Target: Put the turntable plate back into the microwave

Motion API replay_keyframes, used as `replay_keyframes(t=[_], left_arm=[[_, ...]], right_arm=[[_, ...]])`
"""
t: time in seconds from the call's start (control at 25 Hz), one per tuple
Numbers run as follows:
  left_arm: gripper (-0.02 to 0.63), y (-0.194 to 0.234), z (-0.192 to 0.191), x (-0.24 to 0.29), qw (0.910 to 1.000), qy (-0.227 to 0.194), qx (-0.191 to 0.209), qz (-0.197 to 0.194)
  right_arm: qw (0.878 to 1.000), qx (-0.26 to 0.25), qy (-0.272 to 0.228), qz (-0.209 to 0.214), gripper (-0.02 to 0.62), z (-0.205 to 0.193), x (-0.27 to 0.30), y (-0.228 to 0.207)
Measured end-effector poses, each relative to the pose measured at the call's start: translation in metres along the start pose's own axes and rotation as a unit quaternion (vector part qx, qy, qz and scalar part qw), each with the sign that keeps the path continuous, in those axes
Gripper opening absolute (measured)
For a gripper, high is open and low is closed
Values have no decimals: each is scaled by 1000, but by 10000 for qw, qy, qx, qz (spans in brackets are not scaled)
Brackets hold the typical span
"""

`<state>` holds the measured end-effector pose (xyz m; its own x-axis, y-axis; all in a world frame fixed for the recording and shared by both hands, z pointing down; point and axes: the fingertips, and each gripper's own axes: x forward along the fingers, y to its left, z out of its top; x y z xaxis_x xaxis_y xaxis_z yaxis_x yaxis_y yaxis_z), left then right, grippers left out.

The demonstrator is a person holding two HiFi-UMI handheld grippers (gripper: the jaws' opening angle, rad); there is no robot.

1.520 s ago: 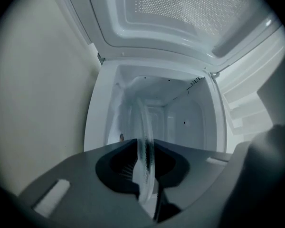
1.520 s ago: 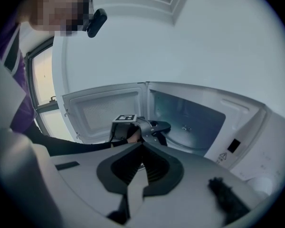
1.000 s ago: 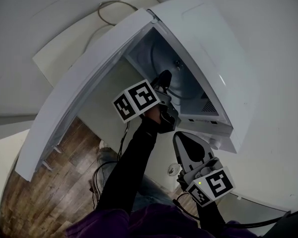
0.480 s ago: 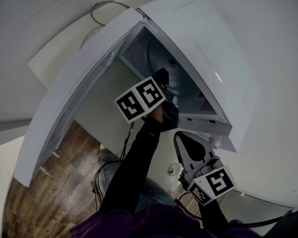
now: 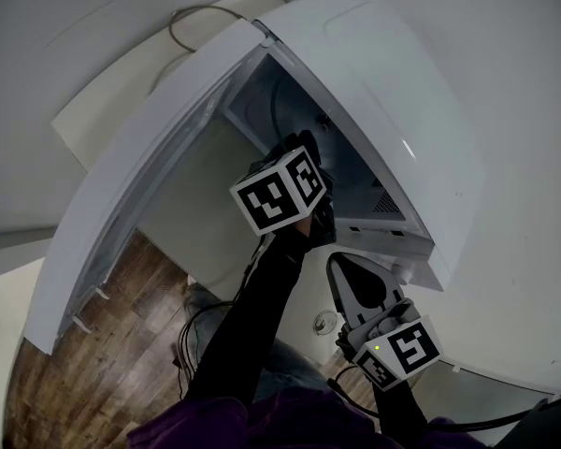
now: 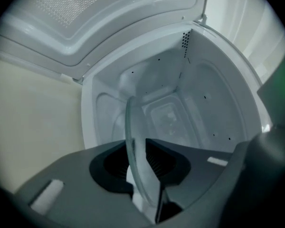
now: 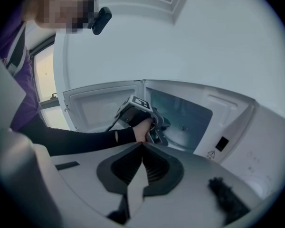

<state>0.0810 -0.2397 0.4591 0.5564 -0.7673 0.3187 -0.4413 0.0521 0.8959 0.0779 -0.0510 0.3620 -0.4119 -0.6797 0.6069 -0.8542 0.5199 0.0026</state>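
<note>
Grey and idle, our right gripper (image 7: pixel 141 161) waits nearest us, jaws pressed together on nothing, just below the open microwave (image 5: pixel 393 110). Beyond it, our left gripper (image 6: pixel 149 175) has rolled at the wrist over the last second. Its marker cube (image 5: pixel 279 195) now shows its faces at a new angle in the head view, while the hand has kept to the cavity mouth. Its jaws, nearly together, have just been easing apart a touch, yet the turntable plate (image 6: pixel 133 141) sits between them, edge-on and pinched by its rim. Farther in, the pale cavity walls stand behind the glass. We judge the roll is turning the plate towards flat for setting down — a release looks close, not yet done.
</note>
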Motion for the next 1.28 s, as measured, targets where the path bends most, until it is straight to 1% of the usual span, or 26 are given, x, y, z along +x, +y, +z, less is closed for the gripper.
replay_keyframes(t=[0.08,0.2,0.28,0.32,0.36,0.44,0.56,0.68,0.8,0.96,1.0,1.16,1.28], left_arm=[[105,-3,-2,2,9996,71,282,63],[153,-5,-6,4,9963,82,812,277],[165,-6,-7,5,9926,46,1163,345],[179,-7,-8,6,9900,27,1368,355],[208,-8,-8,7,9864,11,1603,368],[250,-10,-11,9,9781,21,2038,428],[286,-9,-16,11,9679,26,2453,541],[321,-8,-18,13,9554,-9,2873,682],[356,-7,-21,15,9457,32,3157,770],[371,-2,-25,16,9244,400,3674,945],[376,-2,-26,16,9209,496,3746,953],[388,-1,-28,16,9147,812,3853,909],[394,0,-30,15,9082,1072,3953,863]], right_arm=[[10000,16,-9,-8,9,0,0,-2],[10000,26,-8,-1,9,-1,-2,-2],[10000,17,-13,3,9,-1,-3,-2],[10000,16,-21,-1,9,-1,-3,-2],[10000,19,-29,-9,9,0,-3,-3],[10000,28,-38,-24,9,-1,-4,-5],[10000,42,-43,-35,9,-2,-6,-5],[10000,60,-38,-43,9,-4,-7,-7],[9999,88,-36,-54,9,-6,-8,-8],[9999,132,-62,-80,9,-7,-8,-10],[9999,129,-57,-77,9,-8,-8,-11],[9999,113,-32,-51,9,-9,-7,-10],[9999,125,-24,-49,9,-10,-7,-11]])
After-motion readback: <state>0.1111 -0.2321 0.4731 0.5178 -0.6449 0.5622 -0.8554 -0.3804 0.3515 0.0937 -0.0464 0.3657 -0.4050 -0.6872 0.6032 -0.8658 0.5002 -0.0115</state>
